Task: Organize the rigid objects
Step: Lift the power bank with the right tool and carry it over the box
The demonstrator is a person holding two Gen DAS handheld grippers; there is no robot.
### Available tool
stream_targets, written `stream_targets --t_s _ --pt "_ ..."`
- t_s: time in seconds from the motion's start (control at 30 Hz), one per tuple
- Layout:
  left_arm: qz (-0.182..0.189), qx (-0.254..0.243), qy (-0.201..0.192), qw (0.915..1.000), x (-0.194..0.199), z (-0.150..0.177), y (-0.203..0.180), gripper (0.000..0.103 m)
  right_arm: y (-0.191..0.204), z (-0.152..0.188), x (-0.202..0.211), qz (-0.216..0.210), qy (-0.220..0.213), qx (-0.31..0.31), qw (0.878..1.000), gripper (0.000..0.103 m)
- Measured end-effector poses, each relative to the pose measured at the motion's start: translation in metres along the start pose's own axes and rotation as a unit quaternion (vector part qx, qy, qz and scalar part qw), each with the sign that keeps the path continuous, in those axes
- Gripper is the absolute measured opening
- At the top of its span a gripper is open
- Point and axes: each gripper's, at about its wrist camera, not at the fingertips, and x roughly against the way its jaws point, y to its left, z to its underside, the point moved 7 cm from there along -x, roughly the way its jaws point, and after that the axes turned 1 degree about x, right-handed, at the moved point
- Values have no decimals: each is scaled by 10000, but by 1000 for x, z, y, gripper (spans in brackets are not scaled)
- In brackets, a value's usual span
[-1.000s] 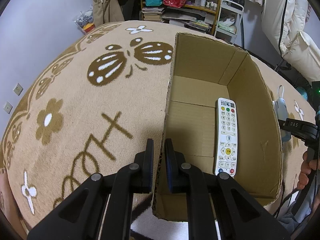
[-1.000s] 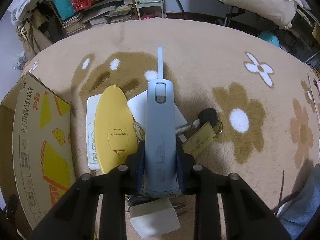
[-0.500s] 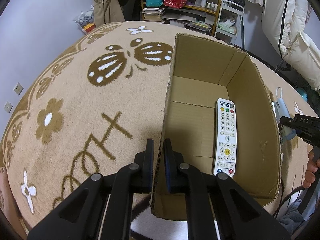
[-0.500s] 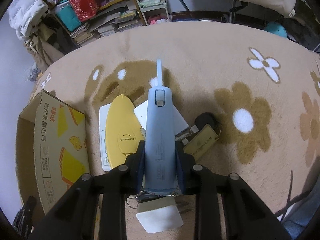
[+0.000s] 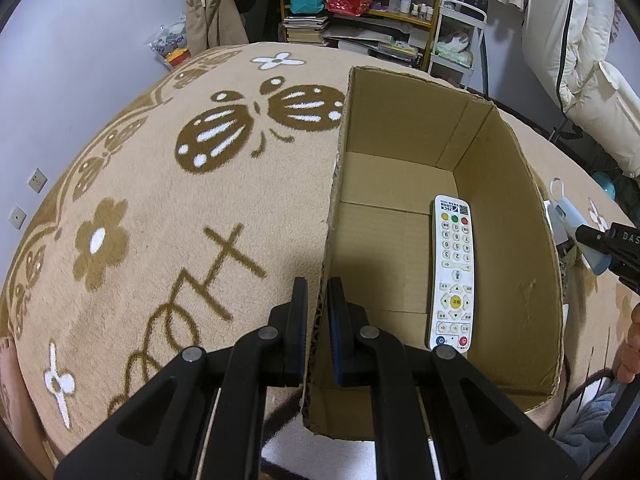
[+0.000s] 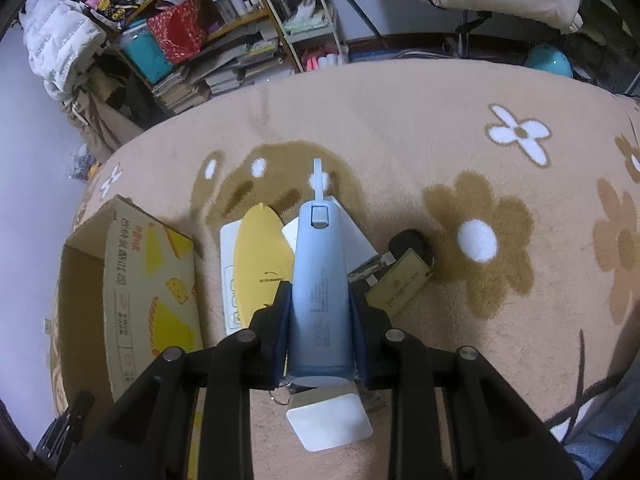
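One blue device [image 6: 318, 280] raised higher, right hand-held gripper [image 6: 319, 308] clamping it

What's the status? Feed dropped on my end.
Left gripper shut on brown cardboard box wall. Right gripper shut on pale blue oblong gadget. Nothing blocking.

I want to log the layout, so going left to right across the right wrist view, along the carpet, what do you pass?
Cardboard box → yellow oval case → light blue device shut in the right gripper → olive key tag → brown flower with a white centre on the carpet.
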Motion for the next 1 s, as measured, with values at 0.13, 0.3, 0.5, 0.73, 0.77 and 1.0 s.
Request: stream_targets --t_s 0.13,0.3,0.5,0.73,0.77,1.0 --pt "4 8 3 10000 0 0 0 9 1 4 6 -129 -47 -138 9998 29" --pt "11 10 4 10000 0 0 0 9 12 4 11 -226 -139 0 9996 29" --pt "-22 -40 22 10000 0 1 -1 9 24 1 18 -296 -287 167 9990 29" --pt "-11 -33 23 10000 1 1 -2 8 45 -2 31 -415 -473 477 9969 29" --pt "-17 -37 23 10000 1 2 -3 8 49 -2 33 -438 -497 488 9966 29" --pt "-28 -38 23 10000 2 2 -4 8 70 -3 43 -625 -691 648 9935 29"
